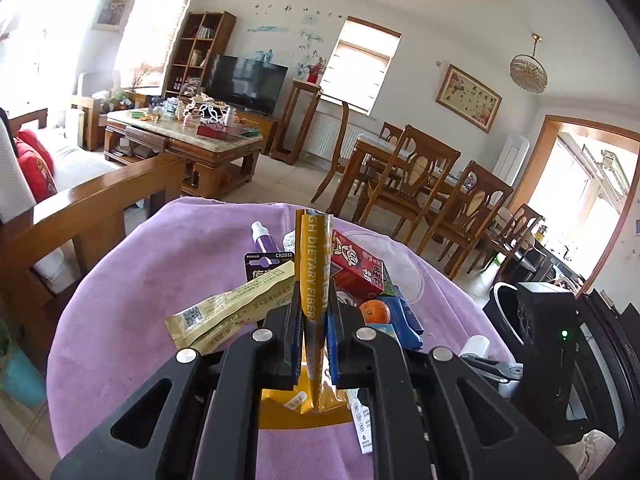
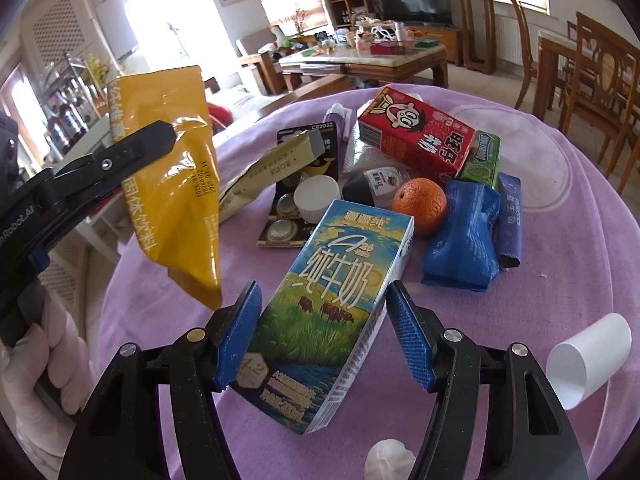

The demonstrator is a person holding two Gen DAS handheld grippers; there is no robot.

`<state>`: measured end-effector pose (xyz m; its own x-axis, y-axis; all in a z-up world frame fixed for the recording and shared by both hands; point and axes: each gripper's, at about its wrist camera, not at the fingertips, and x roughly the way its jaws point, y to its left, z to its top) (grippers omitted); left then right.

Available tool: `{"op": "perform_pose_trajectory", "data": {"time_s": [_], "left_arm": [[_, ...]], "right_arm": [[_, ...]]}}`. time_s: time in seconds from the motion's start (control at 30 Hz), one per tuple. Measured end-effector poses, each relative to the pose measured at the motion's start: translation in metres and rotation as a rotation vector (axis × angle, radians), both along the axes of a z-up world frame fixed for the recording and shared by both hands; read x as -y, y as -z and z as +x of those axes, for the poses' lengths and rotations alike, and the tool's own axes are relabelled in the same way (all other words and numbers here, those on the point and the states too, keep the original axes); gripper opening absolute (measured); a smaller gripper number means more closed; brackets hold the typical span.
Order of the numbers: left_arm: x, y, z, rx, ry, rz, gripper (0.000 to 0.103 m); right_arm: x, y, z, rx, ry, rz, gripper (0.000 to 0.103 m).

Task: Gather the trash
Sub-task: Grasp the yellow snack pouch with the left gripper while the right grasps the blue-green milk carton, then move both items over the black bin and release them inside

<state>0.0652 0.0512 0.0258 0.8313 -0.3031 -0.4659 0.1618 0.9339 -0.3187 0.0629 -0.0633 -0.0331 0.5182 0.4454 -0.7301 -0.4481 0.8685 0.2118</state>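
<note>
Left gripper [image 1: 314,320] pinched tight on a yellow drink sachet [image 1: 310,280], lifted clear of the purple cloth [image 1: 132,280], presumably for carrying off as trash. Right gripper [image 2: 322,334] spread around the blue-and-green milk carton [image 2: 320,320], near pad touching, far pad just apart; not yet gripped, probably lined up for the next pick. Ahead of the carton: an orange [image 2: 420,204], a red drink box [image 2: 416,140], a blue wrapper [image 2: 460,236]. Off to its far side, a white paper cup [image 2: 586,364]. Right wrist view alone shows the carton's face and the sachet's full hanging length; left view alone shows a black bin [image 1: 520,320] beside the table.
</note>
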Motion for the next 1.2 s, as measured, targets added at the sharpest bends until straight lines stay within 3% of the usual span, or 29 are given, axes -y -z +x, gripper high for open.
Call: {"op": "perform_pose_trajectory", "data": {"time_s": [0.2,0.23,0.27,0.3,0.57,0.8,0.97,1.2], "left_arm": [[0.000,0.000,-0.004,0.005,-0.011,0.005,0.011],[-0.001,0.000,-0.005,0.005,-0.012,0.004,0.011],[0.000,0.000,-0.006,0.004,-0.014,0.005,0.011],[-0.001,0.000,-0.009,0.003,-0.018,0.009,0.011],[0.010,0.000,-0.012,0.003,0.005,0.016,0.011],[0.059,-0.013,-0.010,0.032,0.098,0.036,0.011],[0.117,-0.024,-0.001,0.047,0.200,0.046,0.011],[0.223,-0.031,0.008,0.068,0.365,0.045,0.011]], "right_arm": [[-0.021,0.007,0.001,-0.008,-0.022,-0.101,0.070],[-0.022,0.009,0.000,-0.003,-0.025,-0.106,0.066],[-0.021,0.010,-0.002,0.009,-0.022,-0.100,0.049],[-0.019,0.009,-0.003,0.018,-0.018,-0.099,0.049],[0.024,-0.003,-0.016,0.021,-0.034,0.069,0.049],[0.113,-0.042,-0.033,0.120,0.050,0.201,0.049],[0.192,-0.067,-0.050,0.210,0.141,0.205,0.049],[0.323,-0.070,-0.059,0.272,0.324,0.209,0.049]]}}
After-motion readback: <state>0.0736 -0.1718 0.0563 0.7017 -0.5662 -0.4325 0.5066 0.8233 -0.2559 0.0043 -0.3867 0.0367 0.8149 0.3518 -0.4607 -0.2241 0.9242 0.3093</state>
